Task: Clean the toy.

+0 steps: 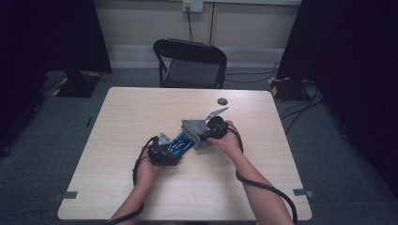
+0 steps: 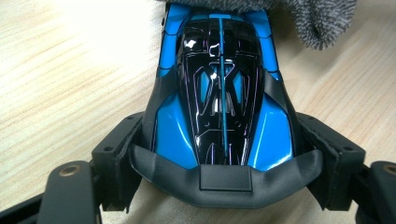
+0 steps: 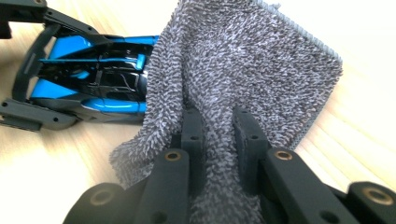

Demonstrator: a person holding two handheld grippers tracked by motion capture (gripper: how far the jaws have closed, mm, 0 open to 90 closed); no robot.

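A blue and black toy car (image 2: pixel 222 93) lies on the wooden table (image 1: pixel 141 108), and my left gripper (image 2: pixel 223 135) is shut on its two sides near one end. From above, the car (image 1: pixel 180 142) sits between both hands at the table's middle, with the left gripper (image 1: pixel 170 149) at its near-left end. My right gripper (image 3: pixel 217 116) is shut on a grey fluffy cloth (image 3: pixel 243 60). That cloth (image 1: pixel 195 129) drapes over the car's far end and hides it. The car (image 3: pixel 93 79) shows at the upper left of the right gripper view, beside the cloth's edge (image 2: pixel 322 23).
A small dark round disc (image 1: pixel 222 101) lies on the table beyond the hands. A black folding chair (image 1: pixel 190 63) stands behind the far edge. Cables trail from both grippers across the near part of the table.
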